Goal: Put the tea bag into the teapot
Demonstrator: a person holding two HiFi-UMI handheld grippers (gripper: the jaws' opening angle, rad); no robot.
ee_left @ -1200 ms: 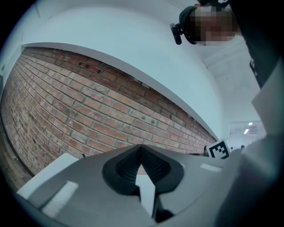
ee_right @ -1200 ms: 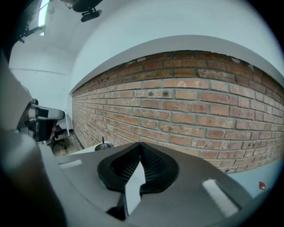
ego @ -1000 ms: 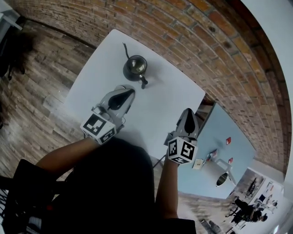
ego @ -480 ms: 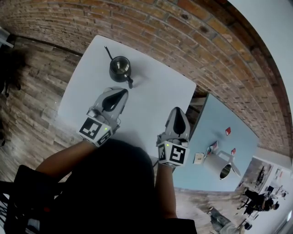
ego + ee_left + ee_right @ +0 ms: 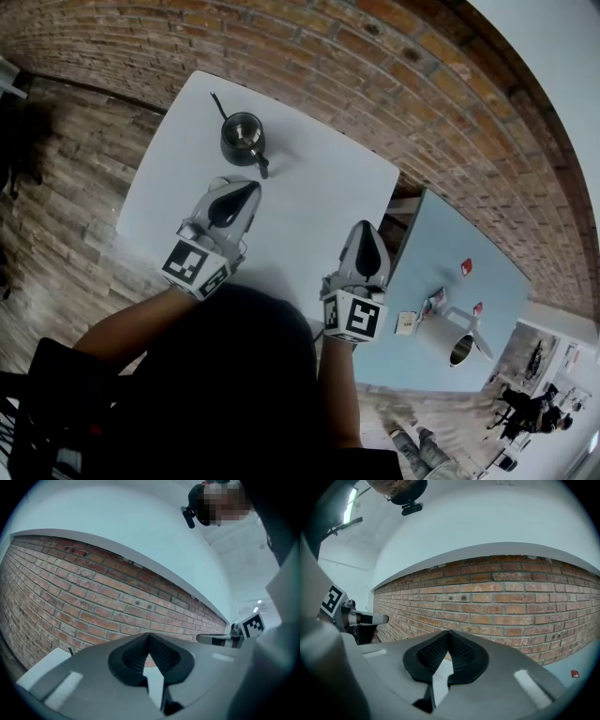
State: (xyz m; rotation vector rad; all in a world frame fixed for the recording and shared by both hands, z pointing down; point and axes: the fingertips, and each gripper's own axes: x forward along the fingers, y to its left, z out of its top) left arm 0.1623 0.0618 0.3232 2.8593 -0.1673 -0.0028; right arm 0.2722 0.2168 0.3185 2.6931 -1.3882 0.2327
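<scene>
A dark metal teapot point(image 5: 244, 139) with a thin spout stands on the white table point(image 5: 319, 197) near its far side, and its top looks open. My left gripper point(image 5: 251, 187) hovers just short of the pot, pointing at it, with its jaws shut and nothing between them point(image 5: 149, 635). My right gripper point(image 5: 365, 227) is over the table's right part, well away from the pot, and is also shut and empty point(image 5: 448, 633). I see no tea bag in any view.
A brick wall point(image 5: 394, 84) runs behind the table. A light blue table point(image 5: 450, 281) to the right carries a metal jug point(image 5: 459, 345) and small red and white items. Wooden floor point(image 5: 66, 187) lies to the left, and a black chair point(image 5: 47, 403) stands by the person's left arm.
The head view has shifted, so the teapot sits further left in the picture. Both grippers have drifted a little over the table. Their jaws stay shut.
</scene>
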